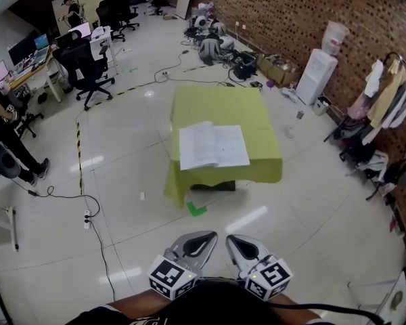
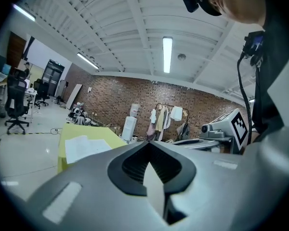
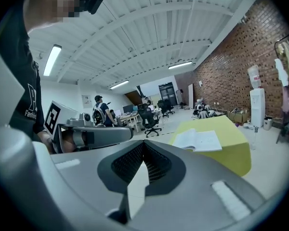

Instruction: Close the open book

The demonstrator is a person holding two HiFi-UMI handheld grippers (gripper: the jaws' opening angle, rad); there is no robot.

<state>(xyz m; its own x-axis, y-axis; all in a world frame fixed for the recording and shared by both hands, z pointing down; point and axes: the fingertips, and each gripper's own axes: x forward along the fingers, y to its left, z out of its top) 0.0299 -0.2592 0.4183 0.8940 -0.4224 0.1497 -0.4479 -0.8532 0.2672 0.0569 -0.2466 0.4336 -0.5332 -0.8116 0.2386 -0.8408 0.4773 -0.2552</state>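
Observation:
The open book lies flat with white pages up, on the near half of a low table draped in a yellow-green cloth. Both grippers hang well short of the table, close to my body at the bottom of the head view. My left gripper is shut and holds nothing; its jaws meet at the tip. My right gripper is shut and empty too. The left gripper view shows the book far off at the left, and the right gripper view shows the book at the right.
A green tape mark is on the floor before the table. Cables and a power strip lie at the left. Office chairs and desks stand at the far left, a person beside them. A water dispenser and clothes rack line the brick wall.

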